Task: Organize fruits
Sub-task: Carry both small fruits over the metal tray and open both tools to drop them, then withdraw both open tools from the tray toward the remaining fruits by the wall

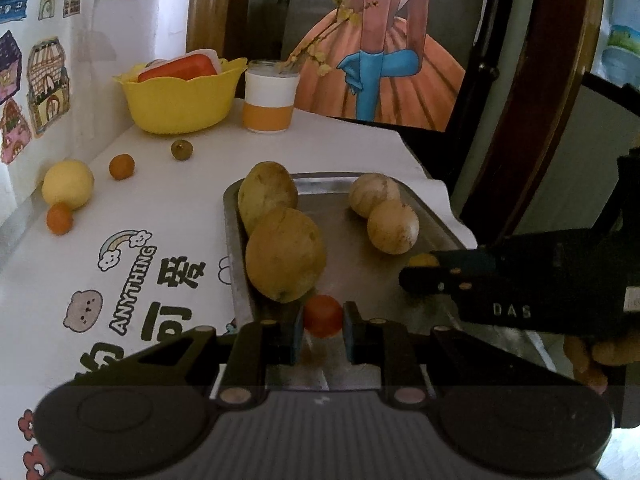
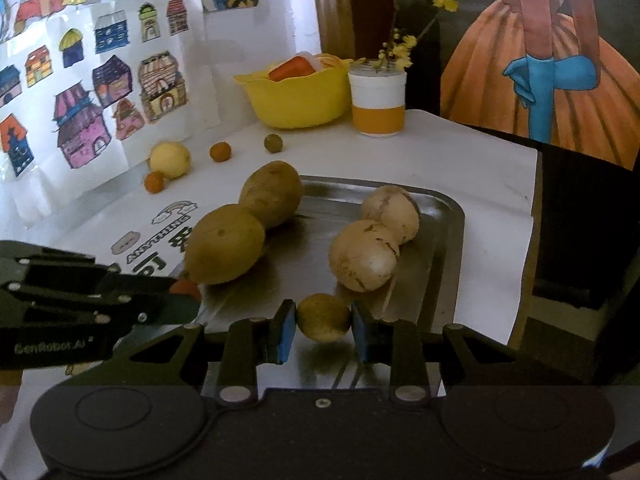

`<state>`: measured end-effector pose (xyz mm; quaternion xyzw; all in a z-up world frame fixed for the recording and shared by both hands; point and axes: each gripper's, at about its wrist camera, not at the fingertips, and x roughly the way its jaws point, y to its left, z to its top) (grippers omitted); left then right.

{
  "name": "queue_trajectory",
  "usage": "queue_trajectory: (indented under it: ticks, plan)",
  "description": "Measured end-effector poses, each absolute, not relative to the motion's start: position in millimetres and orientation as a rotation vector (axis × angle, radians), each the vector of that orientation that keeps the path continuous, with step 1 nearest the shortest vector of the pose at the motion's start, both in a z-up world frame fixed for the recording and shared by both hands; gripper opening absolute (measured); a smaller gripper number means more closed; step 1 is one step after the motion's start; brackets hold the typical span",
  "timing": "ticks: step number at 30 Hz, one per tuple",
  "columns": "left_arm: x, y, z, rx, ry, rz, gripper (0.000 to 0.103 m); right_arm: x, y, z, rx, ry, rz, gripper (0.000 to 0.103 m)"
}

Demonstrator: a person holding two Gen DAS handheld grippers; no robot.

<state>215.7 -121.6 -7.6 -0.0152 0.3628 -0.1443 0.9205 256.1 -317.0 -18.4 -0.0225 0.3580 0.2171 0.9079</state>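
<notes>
A metal tray (image 1: 340,216) holds two big brown fruits (image 1: 285,254) on its left and two pale round ones (image 1: 393,227) on its right. My left gripper (image 1: 323,323) is shut on a small red-orange fruit (image 1: 323,314) just above the tray's near edge. In the right wrist view, my right gripper (image 2: 323,322) is shut on a small yellow-brown fruit (image 2: 324,317) over the tray's (image 2: 436,240) near part. Each gripper shows in the other's view: the right gripper (image 1: 416,276) at the right, and the left gripper (image 2: 176,296) at the left.
On the white tablecloth left of the tray lie a yellow fruit (image 1: 68,189), two small orange fruits (image 1: 121,166) and a greenish-brown one (image 1: 182,149). At the back stand a yellow bowl (image 1: 180,104) and a white-and-orange jar (image 1: 271,96). The table edge runs right of the tray.
</notes>
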Motion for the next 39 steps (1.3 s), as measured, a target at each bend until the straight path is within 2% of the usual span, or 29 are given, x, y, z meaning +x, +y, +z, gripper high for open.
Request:
queue_trajectory:
  ticks: [18, 26, 32, 35, 38, 39]
  plan:
    - [223, -119, -16, -0.047, 0.77, -0.294, 0.022, 265, -316, -25, -0.043, 0.751, 0.437, 0.033]
    - [222, -113, -17, -0.087, 0.8, -0.303, 0.025, 253, -319, -18, -0.038, 0.739, 0.43, 0.042]
    - [210, -108, -5, -0.096, 0.77, -0.298, 0.038, 235, -326, -2, -0.043, 0.708, 0.401, 0.055]
    - [202, -105, 3, -0.103, 0.748, -0.292, 0.055, 225, -329, 8, -0.045, 0.689, 0.385, 0.061]
    - [191, -101, 13, -0.108, 0.716, -0.28, 0.069, 211, -333, 20, -0.042, 0.666, 0.377, 0.071]
    - [186, -100, 17, -0.109, 0.705, -0.278, 0.078, 206, -334, 24, -0.04, 0.658, 0.376, 0.076]
